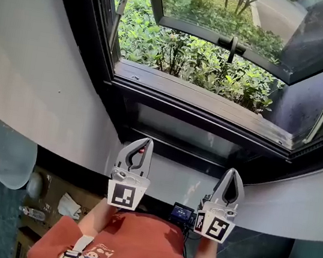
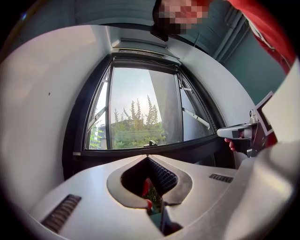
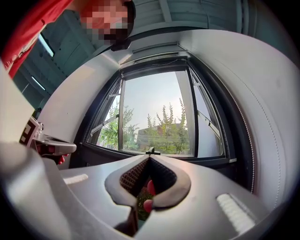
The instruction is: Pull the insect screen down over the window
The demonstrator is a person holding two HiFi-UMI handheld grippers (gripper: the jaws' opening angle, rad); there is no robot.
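The smooth grey left tool (image 1: 141,146) and right tool (image 1: 232,176) are both pinched closed on nothing, just below the black-framed window (image 1: 202,104). The insect screen (image 2: 140,46) appears rolled in a slim pale bar along the frame's top, well above the 2.

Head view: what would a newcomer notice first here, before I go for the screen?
The black-framed window fills the upper half, its sash pushed open outward. Leafy green shrubs show bright beyond the sill, and no screen lies across the opening. Below it, the grey left gripper and grey right gripper point towards it side by side, both shut, empty and clear of the frame.
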